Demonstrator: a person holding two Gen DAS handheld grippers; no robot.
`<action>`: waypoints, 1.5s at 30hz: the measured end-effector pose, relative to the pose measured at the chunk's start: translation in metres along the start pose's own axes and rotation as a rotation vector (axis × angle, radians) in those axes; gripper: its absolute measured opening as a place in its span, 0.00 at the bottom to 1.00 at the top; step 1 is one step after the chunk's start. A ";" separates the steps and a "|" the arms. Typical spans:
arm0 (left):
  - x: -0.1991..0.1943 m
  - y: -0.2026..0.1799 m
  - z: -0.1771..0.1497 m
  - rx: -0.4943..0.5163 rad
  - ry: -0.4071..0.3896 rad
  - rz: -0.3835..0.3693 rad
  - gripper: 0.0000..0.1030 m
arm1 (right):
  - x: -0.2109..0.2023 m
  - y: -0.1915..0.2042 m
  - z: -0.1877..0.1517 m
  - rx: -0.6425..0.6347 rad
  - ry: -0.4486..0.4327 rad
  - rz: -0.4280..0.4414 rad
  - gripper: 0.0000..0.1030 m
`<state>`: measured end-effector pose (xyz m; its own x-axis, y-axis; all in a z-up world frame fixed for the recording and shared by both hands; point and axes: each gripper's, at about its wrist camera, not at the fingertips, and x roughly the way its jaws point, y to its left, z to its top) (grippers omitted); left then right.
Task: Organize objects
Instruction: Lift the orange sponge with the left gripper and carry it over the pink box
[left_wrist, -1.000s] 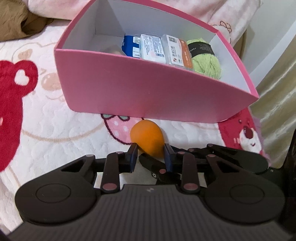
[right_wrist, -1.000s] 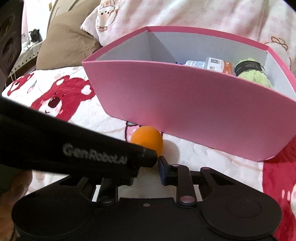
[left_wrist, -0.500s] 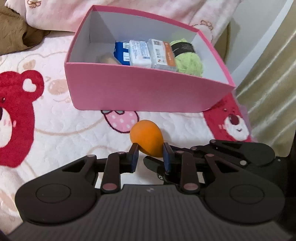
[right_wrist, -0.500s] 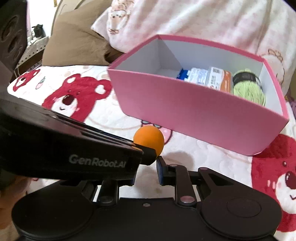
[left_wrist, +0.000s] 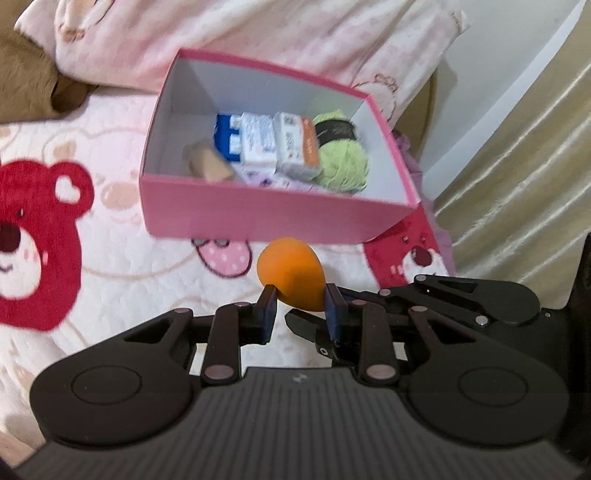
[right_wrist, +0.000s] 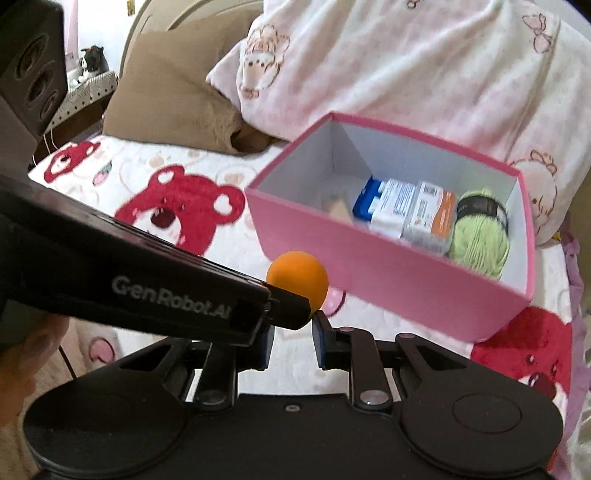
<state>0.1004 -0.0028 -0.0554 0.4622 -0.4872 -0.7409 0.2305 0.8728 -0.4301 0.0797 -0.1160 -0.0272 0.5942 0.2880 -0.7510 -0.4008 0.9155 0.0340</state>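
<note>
A bed is seen, covered by a white quilt (left_wrist: 122, 273) printed with red bears; a pale pink blanket (right_wrist: 424, 70) is heaped along its far side and a brown pillow (right_wrist: 173, 92) is set to the left of that heap. A pink box (left_wrist: 258, 218) with a white interior is placed on the quilt, in front of the blanket. Along the box's far and right inner walls, a ball of green yarn (left_wrist: 343, 162) with a black band is lodged in the right corner, and three small packets (left_wrist: 269, 144) are stood side by side just left of it, the leftmost one blue; a tan object, too blurred to be identified, is seen further left.

An orange egg-shaped sponge (left_wrist: 291, 277) is gripped at its narrow end by the fingers of the left gripper (left_wrist: 300, 302), and it is held clear of the quilt, in front of the box's near wall and outside the box. In the right wrist view the same sponge (right_wrist: 298, 277) is seen at the tip of the left gripper's body. The fingers of the right gripper (right_wrist: 292, 338) are parted by a narrow gap, with nothing held between them, just below the sponge.
</note>
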 end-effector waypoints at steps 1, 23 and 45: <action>-0.005 -0.003 0.007 0.005 -0.001 -0.007 0.25 | -0.005 -0.001 0.005 0.000 -0.004 0.001 0.24; -0.019 -0.003 0.124 0.018 -0.132 0.059 0.25 | 0.002 -0.037 0.123 -0.161 -0.104 0.007 0.25; 0.116 0.062 0.146 -0.086 0.044 0.145 0.25 | 0.150 -0.100 0.125 0.076 0.127 0.183 0.25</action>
<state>0.2933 -0.0008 -0.0931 0.4471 -0.3589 -0.8193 0.0890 0.9293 -0.3584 0.2963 -0.1293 -0.0612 0.4222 0.4182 -0.8043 -0.4377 0.8710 0.2232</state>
